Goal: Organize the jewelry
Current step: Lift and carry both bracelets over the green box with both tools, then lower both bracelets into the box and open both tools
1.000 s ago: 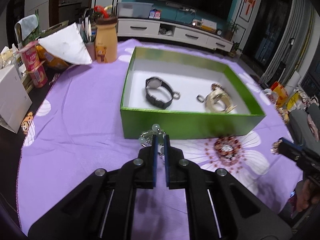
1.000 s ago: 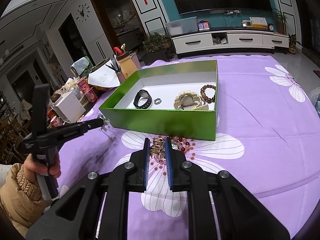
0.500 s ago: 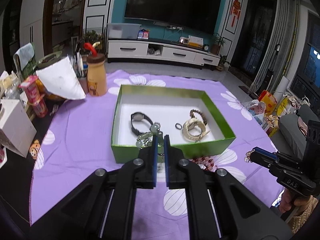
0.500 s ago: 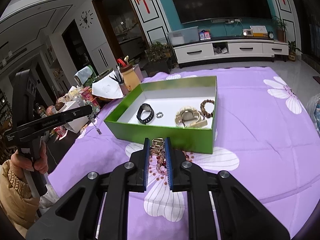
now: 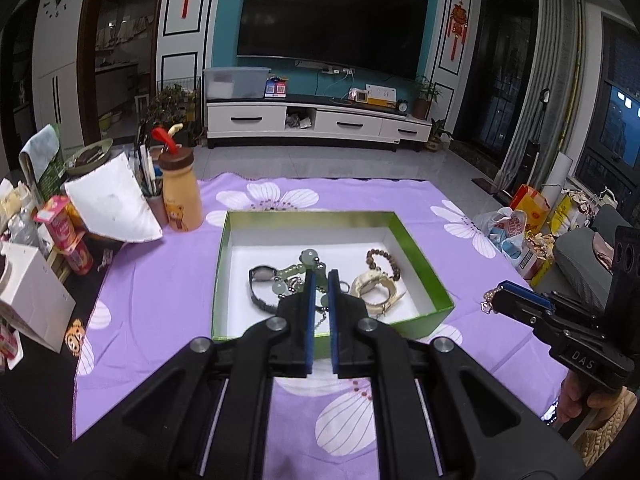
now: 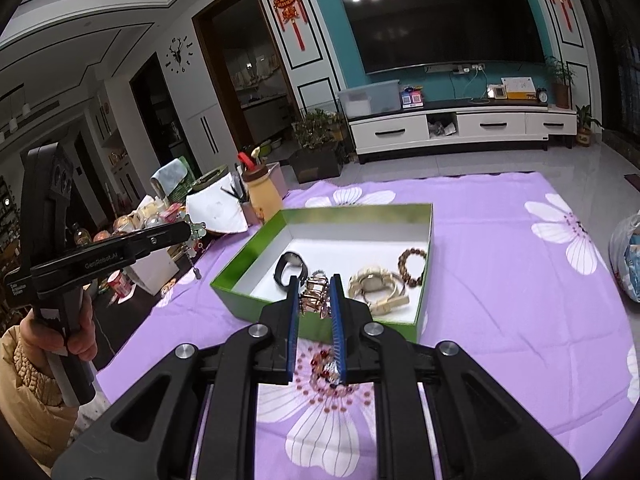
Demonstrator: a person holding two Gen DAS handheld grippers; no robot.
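Note:
A green box (image 5: 336, 220) with a white floor sits on the purple flowered cloth; it also shows in the right wrist view (image 6: 356, 213). Inside lie a black watch (image 5: 259, 280), a gold watch (image 5: 374, 285) and a brown bead bracelet (image 5: 378, 260). My left gripper (image 5: 321, 280) is shut on a pale green bead bracelet (image 5: 308, 258) with a chain, held high above the box. My right gripper (image 6: 314, 285) is shut on a rose-gold bracelet (image 6: 314, 294) with red beads, held above the box's near wall.
A yellow bottle (image 5: 182, 196), a pen cup, a white paper fan (image 5: 114, 204), snack packs and a white carton (image 5: 28, 292) crowd the table's left. Bags (image 5: 520, 228) lie on the floor at right. A TV stand (image 5: 316, 120) stands behind.
Both grippers have risen well above the table with their bracelets, so the box looks smaller and lower. The left one has moved over the box.

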